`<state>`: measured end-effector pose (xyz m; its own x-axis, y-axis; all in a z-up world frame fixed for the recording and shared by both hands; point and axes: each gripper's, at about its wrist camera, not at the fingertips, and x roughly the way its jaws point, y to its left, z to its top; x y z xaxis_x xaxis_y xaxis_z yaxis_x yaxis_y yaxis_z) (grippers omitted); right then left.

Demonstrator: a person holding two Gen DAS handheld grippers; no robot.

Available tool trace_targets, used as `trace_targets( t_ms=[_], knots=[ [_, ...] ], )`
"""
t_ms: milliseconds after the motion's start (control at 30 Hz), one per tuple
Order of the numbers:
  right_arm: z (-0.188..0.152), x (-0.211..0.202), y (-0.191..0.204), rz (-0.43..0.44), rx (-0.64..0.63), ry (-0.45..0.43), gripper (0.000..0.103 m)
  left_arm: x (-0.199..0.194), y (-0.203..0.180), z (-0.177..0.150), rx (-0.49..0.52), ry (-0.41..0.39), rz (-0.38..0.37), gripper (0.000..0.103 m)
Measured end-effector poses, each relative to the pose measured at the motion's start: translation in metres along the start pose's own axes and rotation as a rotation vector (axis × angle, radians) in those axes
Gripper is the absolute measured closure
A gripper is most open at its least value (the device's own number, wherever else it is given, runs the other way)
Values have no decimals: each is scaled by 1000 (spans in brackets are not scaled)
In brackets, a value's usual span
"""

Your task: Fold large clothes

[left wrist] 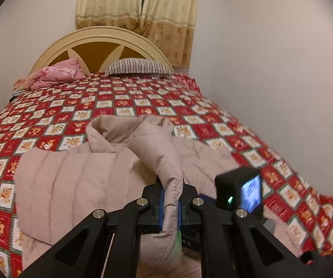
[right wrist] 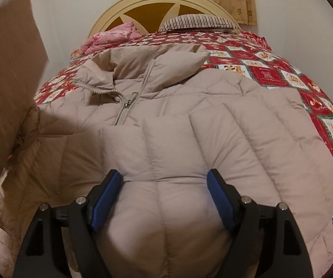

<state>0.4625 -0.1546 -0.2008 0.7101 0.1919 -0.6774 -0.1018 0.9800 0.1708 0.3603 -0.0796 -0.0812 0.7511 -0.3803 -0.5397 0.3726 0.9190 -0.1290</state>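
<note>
- The beige puffer jacket [right wrist: 189, 115] lies spread front-up on the bed, its collar toward the headboard and its zipper [right wrist: 126, 106] partly done up at the neck; it fills most of the near half of the bed in both views.
- The bed [left wrist: 124, 102] wears a red and white checked cover with small printed figures, and its cream arched headboard [left wrist: 99, 34] stands against the wall below yellow curtains [left wrist: 138, 7].
- A striped pillow [left wrist: 138, 67] and a pink quilted bundle [left wrist: 55, 74] rest at the head of the bed, well apart from the jacket.
- The left gripper [left wrist: 171, 208] is pressed together on a padded sleeve [left wrist: 161, 153] of the jacket, which rises from the jacket's body and drops down between the blue pads.
- The right gripper [right wrist: 164, 199] is spread wide, its two blue pads [right wrist: 106, 199] set against either side of a bulging quilted panel at the jacket's near end; the fabric swells up between them.
- The right gripper's camera body [left wrist: 240, 192] shows just to the right of the left gripper, over the jacket.
</note>
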Motion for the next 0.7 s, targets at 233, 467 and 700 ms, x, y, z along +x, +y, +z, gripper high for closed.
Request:
trace_targets(
  t_ms=[233,467,700],
  knots=[
    [0,-2,-5,21,39,-11,23,17,-31,-9,105,38,78,82],
    [0,-3,-9,31,52,-18,23,-48,-29,3,201,-218,105,5],
    [2,-42,-48,7,263,-139,23,-12,75,-7,110,-44,391,5]
  ],
)
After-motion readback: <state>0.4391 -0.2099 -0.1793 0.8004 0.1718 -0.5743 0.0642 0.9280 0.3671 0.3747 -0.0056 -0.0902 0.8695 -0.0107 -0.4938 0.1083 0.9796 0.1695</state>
